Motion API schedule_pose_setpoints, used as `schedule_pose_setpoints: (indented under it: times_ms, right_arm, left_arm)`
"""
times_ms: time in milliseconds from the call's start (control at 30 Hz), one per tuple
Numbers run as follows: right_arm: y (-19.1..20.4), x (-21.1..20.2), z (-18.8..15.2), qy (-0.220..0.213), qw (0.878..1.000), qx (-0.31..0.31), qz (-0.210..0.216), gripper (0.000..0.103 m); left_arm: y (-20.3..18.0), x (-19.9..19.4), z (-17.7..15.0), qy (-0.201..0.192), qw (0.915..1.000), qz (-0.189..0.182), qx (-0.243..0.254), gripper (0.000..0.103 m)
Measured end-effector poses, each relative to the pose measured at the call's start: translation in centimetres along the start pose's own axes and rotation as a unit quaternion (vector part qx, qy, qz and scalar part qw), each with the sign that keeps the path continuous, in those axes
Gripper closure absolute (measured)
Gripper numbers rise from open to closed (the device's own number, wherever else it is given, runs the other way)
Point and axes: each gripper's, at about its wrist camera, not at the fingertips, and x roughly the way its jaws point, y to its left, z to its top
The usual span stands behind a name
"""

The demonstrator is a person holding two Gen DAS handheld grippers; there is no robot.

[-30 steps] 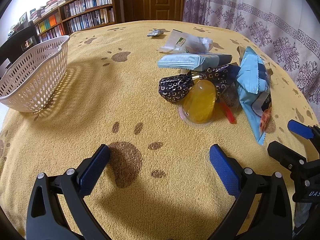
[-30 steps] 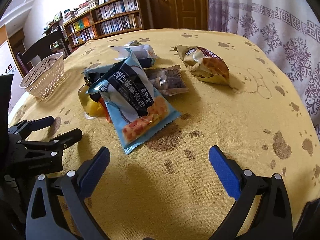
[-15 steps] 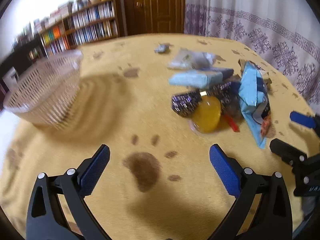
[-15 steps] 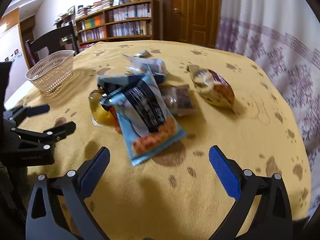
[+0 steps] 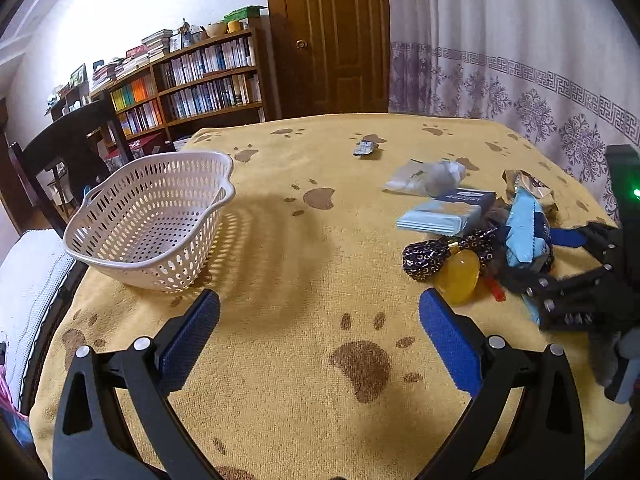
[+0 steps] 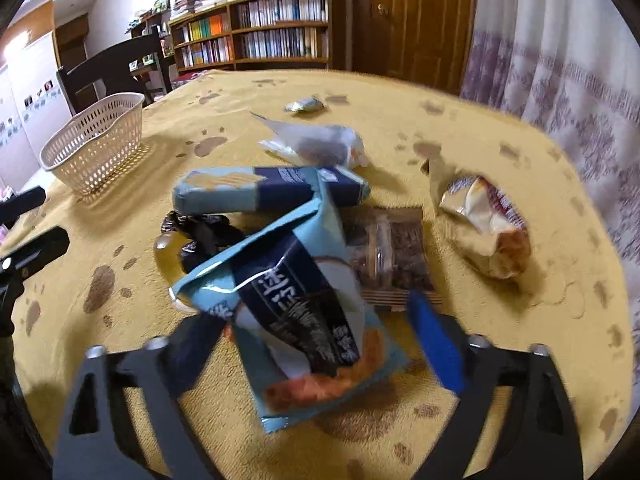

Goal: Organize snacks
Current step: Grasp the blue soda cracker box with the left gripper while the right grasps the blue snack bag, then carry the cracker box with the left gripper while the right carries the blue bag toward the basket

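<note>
A white perforated basket [image 5: 148,216] stands empty on the left of the yellow paw-print cloth [image 5: 312,240]. My left gripper [image 5: 320,312] hangs open over bare cloth between the basket and the snack pile. The pile holds a light blue snack bag [image 6: 304,308], a blue box [image 6: 272,190], a yellow jelly cup [image 5: 460,280], a dark patterned wrapper [image 5: 424,258] and a brown packet [image 6: 388,256]. My right gripper [image 6: 316,340] is open, its fingers on either side of the light blue bag's lower end. It also shows as a black frame [image 5: 576,280] in the left wrist view.
A tan crumpled bag [image 6: 484,228], a clear bag [image 6: 316,144] and a small foil candy [image 6: 304,105] lie farther back. A dark chair [image 5: 80,140] stands behind the basket. A bookshelf, a door and a curtain line the room beyond.
The right gripper has moved forward and now straddles the light blue bag. The left gripper has drawn back and turned left, bringing the basket nearer to its centre.
</note>
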Motion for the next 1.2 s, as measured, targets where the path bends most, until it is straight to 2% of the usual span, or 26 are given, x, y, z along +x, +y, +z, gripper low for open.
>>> schedule_pose_setpoints:
  times_ms: [67,200,400,567,700,833,1000,1033,1100,1167,1200]
  right_arm:
    - [-0.3,-0.3,-0.1,-0.001,1.0,0.013,0.014,0.037]
    - [-0.3,-1.4,-0.9,-0.001,1.0,0.01,0.016,0.046]
    - [-1.4,-3.9,-2.6,-0.015,0.999,0.03,0.022,0.049]
    - [-2.5,-5.5,-3.3,-0.028,0.998,0.041,0.025,0.049]
    - [-3.5,-5.4,-3.6,-0.029,0.997,0.058,0.035,0.048]
    - [-4.0,-4.9,-3.8,-0.023,0.997,0.067,0.038,0.048]
    - [-4.1,-4.8,-3.8,-0.022,0.996,0.069,0.044,0.048]
    - [-4.1,-4.8,-3.9,-0.022,0.996,0.069,0.045,0.048]
    - [-4.1,-4.6,-3.9,-0.02,0.996,0.07,0.047,0.048]
    - [-4.2,-4.3,-3.9,-0.018,0.996,0.071,0.048,0.048]
    - [-4.2,-4.3,-3.9,-0.017,0.996,0.072,0.048,0.048]
  left_arm:
    - [0.0,0.1,0.0,0.001,1.0,-0.002,0.001,0.002]
    - [-0.3,0.5,0.1,0.009,0.9999,-0.013,0.0,0.002]
    - [-1.3,0.9,1.5,0.009,0.9992,-0.034,0.016,0.002]
    - [-3.3,2.6,4.0,0.017,0.9962,-0.081,0.029,0.002]
    - [-5.8,5.1,6.0,0.041,0.9874,-0.145,0.05,0.002]
    - [-8.0,8.1,7.3,0.074,0.9764,-0.191,0.068,0.002]
    - [-10.0,11.8,8.1,0.114,0.9663,-0.21,0.096,0.003]
    - [-10.4,12.5,8.2,0.123,0.9637,-0.214,0.1,0.005]
    - [-10.7,13.7,8.1,0.14,0.9611,-0.216,0.101,0.023]
    - [-10.8,14.6,8.0,0.159,0.9537,-0.24,0.087,0.029]
    - [-10.8,14.7,8.0,0.156,0.953,-0.246,0.082,0.034]
